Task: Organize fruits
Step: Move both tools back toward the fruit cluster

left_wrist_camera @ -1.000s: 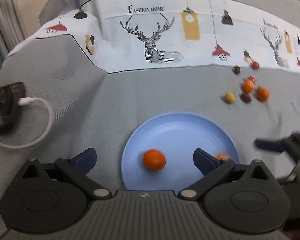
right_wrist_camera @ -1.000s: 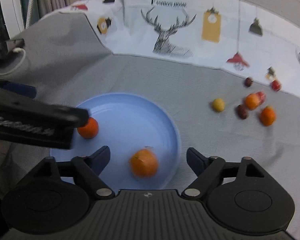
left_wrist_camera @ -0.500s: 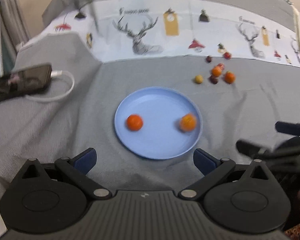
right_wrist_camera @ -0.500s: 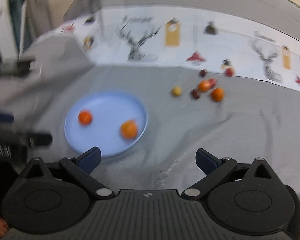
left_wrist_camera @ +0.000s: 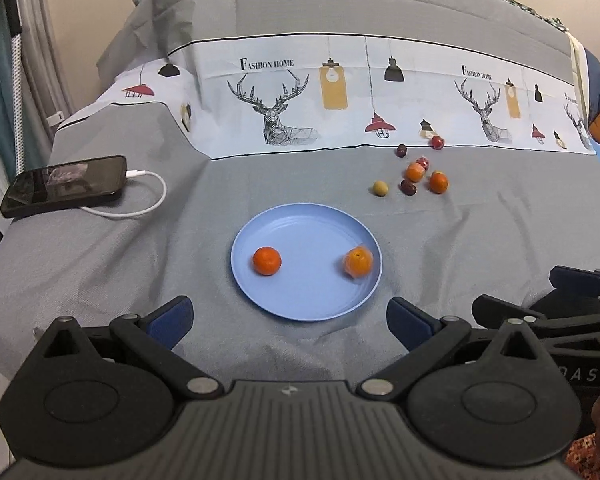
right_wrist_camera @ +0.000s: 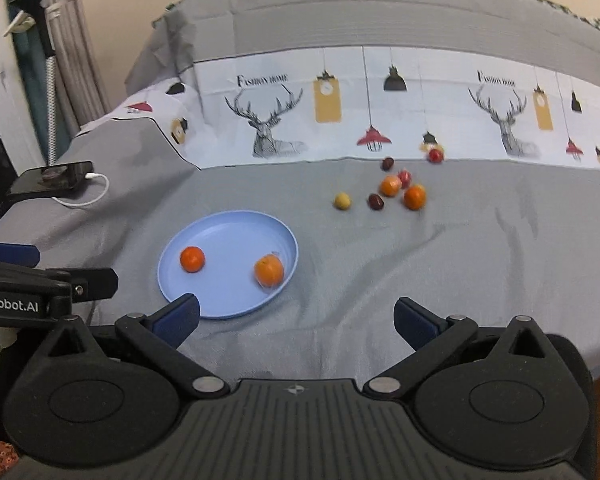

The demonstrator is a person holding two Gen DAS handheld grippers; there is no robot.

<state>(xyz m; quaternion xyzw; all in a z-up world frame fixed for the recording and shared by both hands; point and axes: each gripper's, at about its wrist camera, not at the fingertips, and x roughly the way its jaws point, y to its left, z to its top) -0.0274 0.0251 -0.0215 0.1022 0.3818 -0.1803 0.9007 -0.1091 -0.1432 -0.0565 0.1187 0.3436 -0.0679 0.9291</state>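
Observation:
A blue plate (left_wrist_camera: pixel 308 224) lies on the grey cloth with two oranges on it, one on its left side (left_wrist_camera: pixel 267 261) and a wrapped one on its right side (left_wrist_camera: pixel 357 262). Behind it to the right lie several small loose fruits: two oranges (left_wrist_camera: pixel 415 172) (left_wrist_camera: pixel 438 182), a yellow fruit (left_wrist_camera: pixel 379 189), dark red ones (left_wrist_camera: pixel 408 187) and red ones (left_wrist_camera: pixel 437 142). My left gripper (left_wrist_camera: pixel 290 316) hangs open in front of the plate, holding nothing. My right gripper (right_wrist_camera: pixel 296 314) is open wide and holds nothing, with the plate (right_wrist_camera: pixel 228 220) to its front left.
A black phone (left_wrist_camera: pixel 64 186) with a white cable (left_wrist_camera: pixel 140 208) lies at the left edge of the cloth. A printed deer band (left_wrist_camera: pixel 284 116) crosses the cloth behind the fruits. Curtains and a pole (right_wrist_camera: pixel 48 80) stand at the left.
Both grippers have drawn back and up from the plate, which now looks smaller. The right gripper's jaws have widened. Each orange that sat between a gripper's open jaws now lies clear of them on the plate.

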